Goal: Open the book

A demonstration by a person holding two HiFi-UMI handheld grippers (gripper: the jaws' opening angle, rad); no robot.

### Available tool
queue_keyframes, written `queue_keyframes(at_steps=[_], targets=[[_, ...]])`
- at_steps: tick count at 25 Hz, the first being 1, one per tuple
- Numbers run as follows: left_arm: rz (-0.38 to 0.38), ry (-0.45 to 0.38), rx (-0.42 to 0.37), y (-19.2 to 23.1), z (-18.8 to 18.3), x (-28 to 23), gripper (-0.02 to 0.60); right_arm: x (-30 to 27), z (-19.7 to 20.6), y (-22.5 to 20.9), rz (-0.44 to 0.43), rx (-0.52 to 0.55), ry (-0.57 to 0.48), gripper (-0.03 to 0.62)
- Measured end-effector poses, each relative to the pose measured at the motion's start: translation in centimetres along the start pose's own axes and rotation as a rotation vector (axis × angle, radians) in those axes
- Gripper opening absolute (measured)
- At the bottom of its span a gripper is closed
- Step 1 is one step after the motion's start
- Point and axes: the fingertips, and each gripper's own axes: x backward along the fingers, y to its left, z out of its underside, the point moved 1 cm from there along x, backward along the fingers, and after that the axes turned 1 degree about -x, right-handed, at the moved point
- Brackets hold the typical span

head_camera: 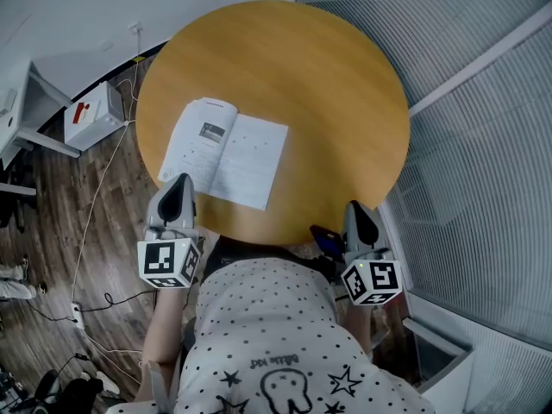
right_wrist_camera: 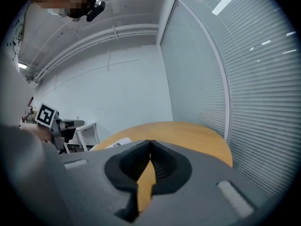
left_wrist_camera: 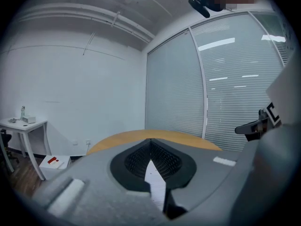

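Up close, shirt (head_camera: 276,317): person's wearing a white one with dots and stars, and it's filling the bottom of the head view.
left gripper (head_camera: 179,181): it's hanging at the near edge of the table, with its nose overlapping the near left corner of the book in the head view. Can't tell if it's actually touching the page. Jaws are pressing tip to tip with nothing pinched. A sliver of white page is showing through the gap under the tips in its own view.
right gripper (head_camera: 356,207): it's sitting at the near right rim of the table, well apart from the book. Its jaws are pressing together too, holding nothing, and the yellow tabletop is peeking through below them.
book (head_camera: 226,151): it's lying open and flat on the left half of the table, pages facing up. The spine is running away from the person at a slight angle, and a small dark picture is showing on the left page.
table (head_camera: 328,102): round, yellowish wood, taking up the middle of the head view.
floor (head_camera: 60,231): dark wood planks. A white box (head_camera: 90,115) with a red mark is sitting just left of the table, and white cables (head_camera: 95,205) are trailing past it.
far side: a white side table (left_wrist_camera: 23,122) is standing by the white wall, and slatted blinds (head_camera: 483,145) are running along the right.
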Motion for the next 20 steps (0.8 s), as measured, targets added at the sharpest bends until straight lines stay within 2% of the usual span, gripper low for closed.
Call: queue_keyframes(at_steps=[5,13,20], targets=[[0.031,-0.038,-0.012,-1.9,-2.2,1.3,0.009,-0.7,-0.7,0.1,-0.026,0.006,0.009,0.003],[0.03,-0.041,-0.042,-3.2,-2.7,3.8,0.011,-1.4,-0.8,1.3,-0.074,0.017,0.005,0.003],[0.032,-0.054,-0.028,-3.8,-3.0,5.3,0.011,-1.8,-1.4,2.5,-0.098,0.042,0.01,0.004]])
